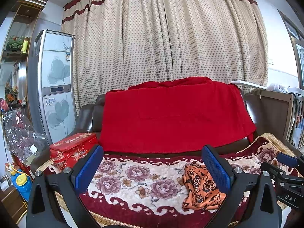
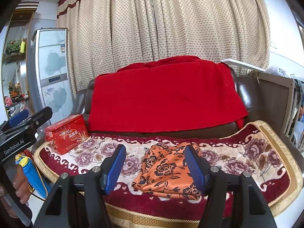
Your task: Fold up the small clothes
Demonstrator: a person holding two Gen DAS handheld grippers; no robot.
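Two views logged.

Left wrist view: left gripper (image 1: 153,168) fingers stand wide apart, nothing between the pads. Orange floral garment (image 1: 201,188) lies crumpled on the flowered sofa cover (image 1: 133,178), just inside the right-hand finger (image 1: 216,169) and partly hidden behind it. Red tin (image 1: 73,150) sits beyond the left-hand finger.

Right wrist view: right gripper (image 2: 154,167) fingers open wide, holding nothing. Garment (image 2: 167,172) lies between them on the cover, apart from the pads, nearer the right-hand finger (image 2: 194,169). Left gripper (image 2: 28,121) appears far left, held by a hand (image 2: 20,184).
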